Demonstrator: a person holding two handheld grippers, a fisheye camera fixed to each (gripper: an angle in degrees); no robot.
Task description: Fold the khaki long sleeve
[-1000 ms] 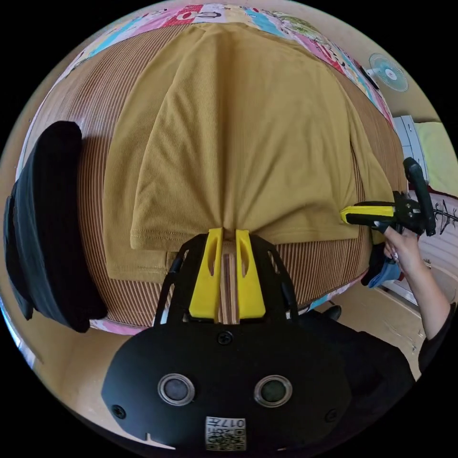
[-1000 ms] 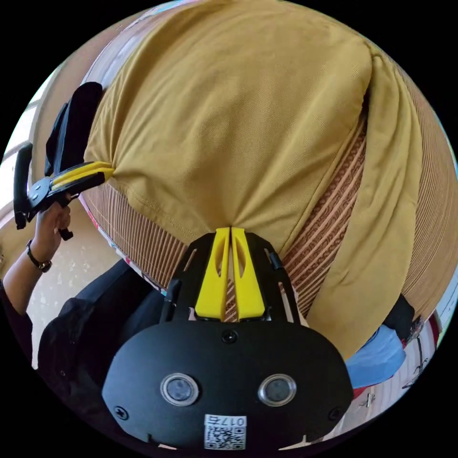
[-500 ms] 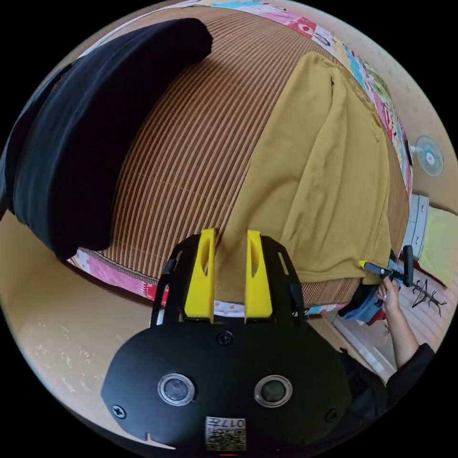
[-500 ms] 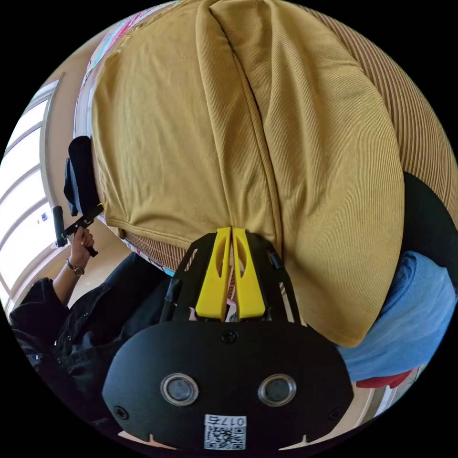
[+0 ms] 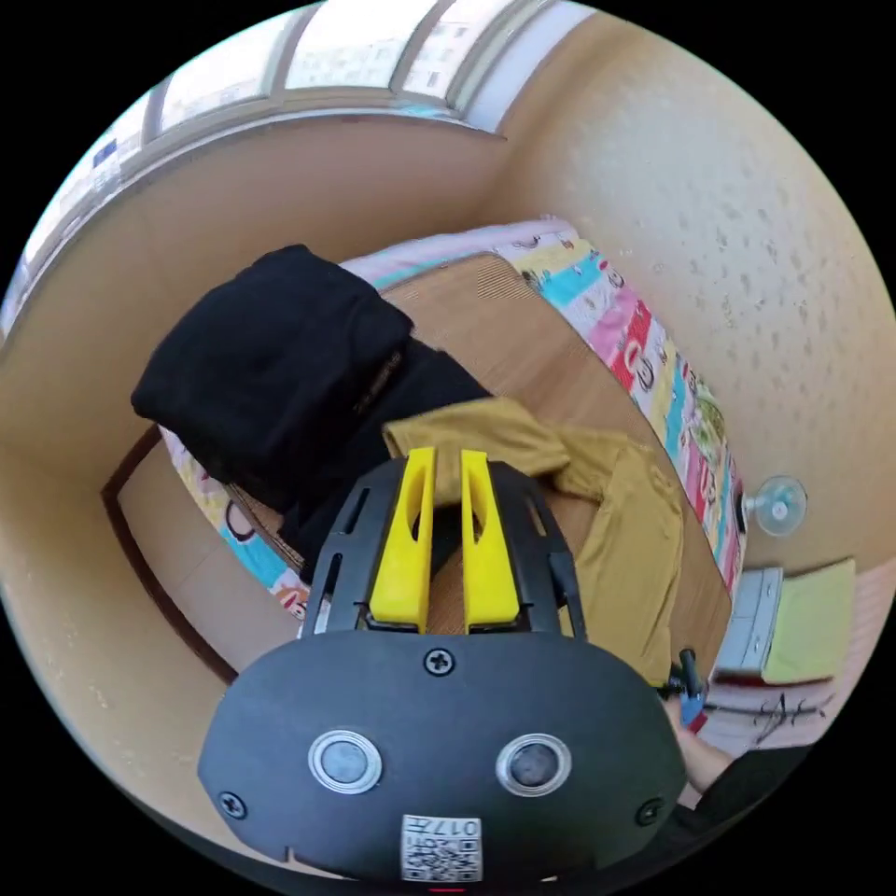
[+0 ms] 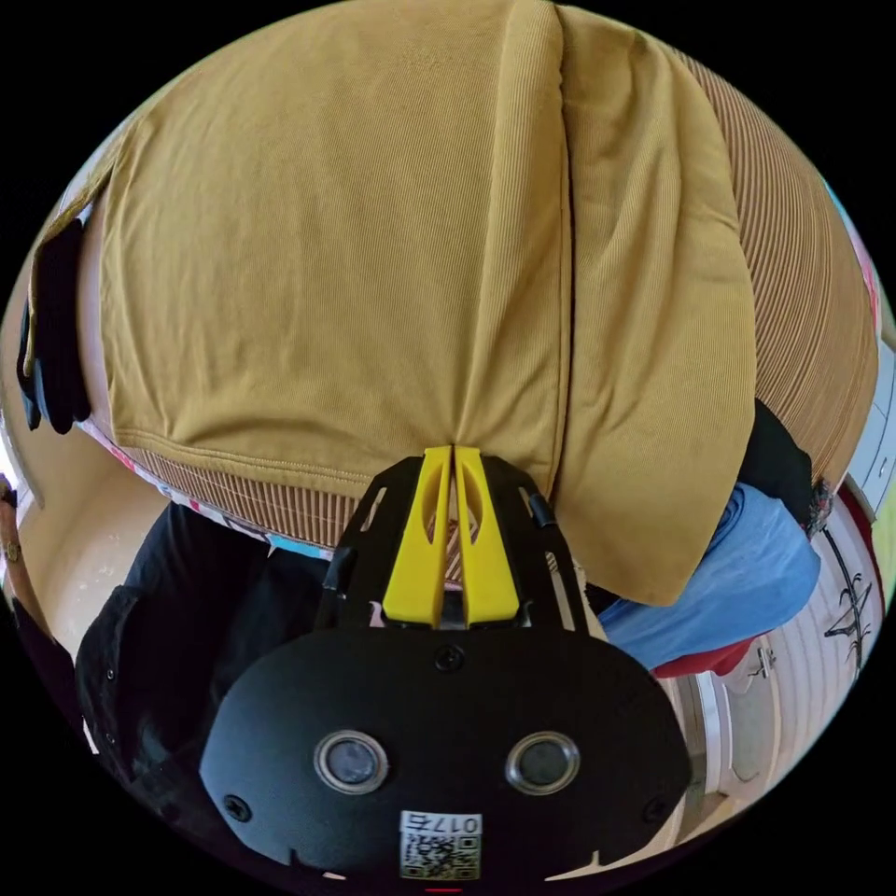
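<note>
lifted left hand-held gripper (image 5: 446, 457) now raises khaki shirt (image 5: 635, 551); no legible writing.

Shirt (image 6: 373, 233) lies on the bed mat (image 6: 803, 280), one sleeve (image 6: 653, 392) folded over its body | folded dark garments (image 5: 271, 364) sit on the bed (image 5: 644, 345) beyond the shirt's far end | more clothes (image 6: 747, 569) lie just beside the sleeve at the bed's near edge | fan (image 5: 775, 504) stands against the wall past the bed.
</note>
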